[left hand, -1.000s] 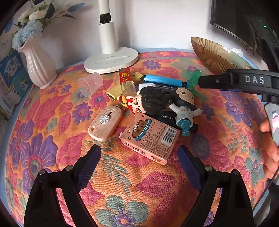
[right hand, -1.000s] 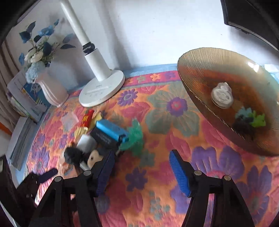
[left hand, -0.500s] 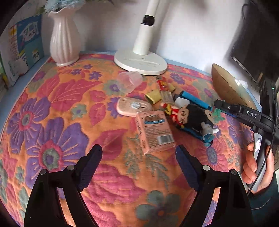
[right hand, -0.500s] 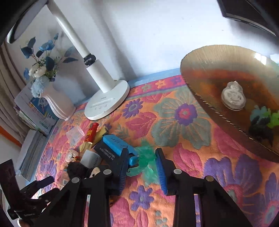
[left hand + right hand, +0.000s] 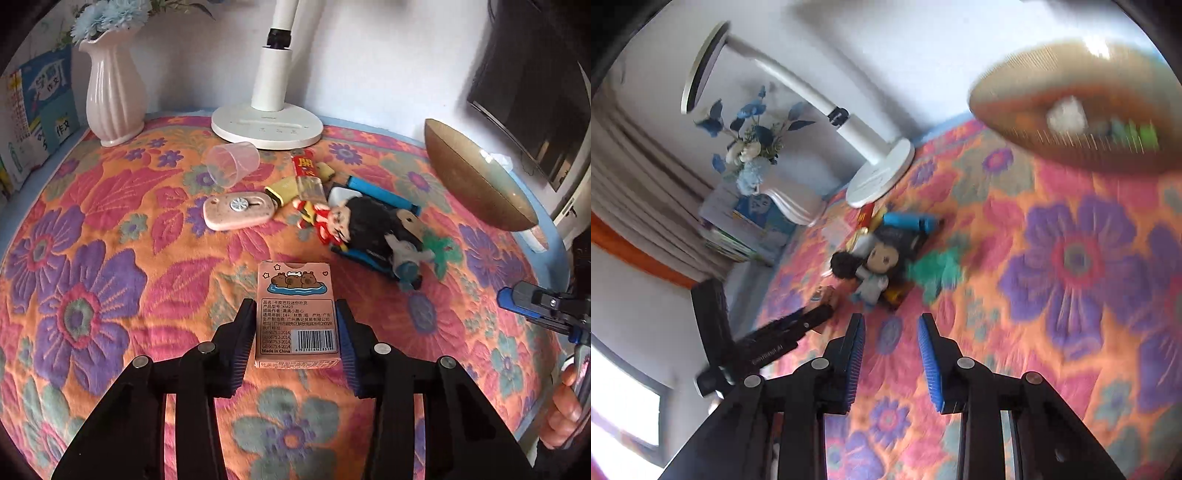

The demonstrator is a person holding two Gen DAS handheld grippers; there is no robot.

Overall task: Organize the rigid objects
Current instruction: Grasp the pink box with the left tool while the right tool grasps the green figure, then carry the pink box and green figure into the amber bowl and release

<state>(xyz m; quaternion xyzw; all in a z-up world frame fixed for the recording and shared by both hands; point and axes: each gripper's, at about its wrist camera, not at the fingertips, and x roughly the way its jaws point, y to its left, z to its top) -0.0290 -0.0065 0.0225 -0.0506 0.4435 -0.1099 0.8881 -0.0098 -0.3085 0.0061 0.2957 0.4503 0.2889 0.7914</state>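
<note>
A pink card box (image 5: pixel 296 314) with a capybara picture lies on the floral cloth. My left gripper (image 5: pixel 295 314) has closed on its sides. A pile of small items lies beyond: a dark-haired doll (image 5: pixel 364 223), a blue bar (image 5: pixel 384 197), a pink oval tool (image 5: pixel 239 212), a clear cup (image 5: pixel 232 164), a green toy (image 5: pixel 443 251). My right gripper (image 5: pixel 890 325) is partly open and empty, held above the cloth near the doll (image 5: pixel 882 258). It also shows at the right edge of the left wrist view (image 5: pixel 532 306).
A brown glass dish (image 5: pixel 1071 114) with small items stands at the back right, also seen in the left wrist view (image 5: pixel 476 177). A white lamp base (image 5: pixel 266 125) and a pink vase (image 5: pixel 112 96) stand at the back. Books (image 5: pixel 37 110) lean at the left.
My left gripper has moved onto the pink box and closed on its sides. My right gripper has pulled back from the green toy and swung, blurring its view.
</note>
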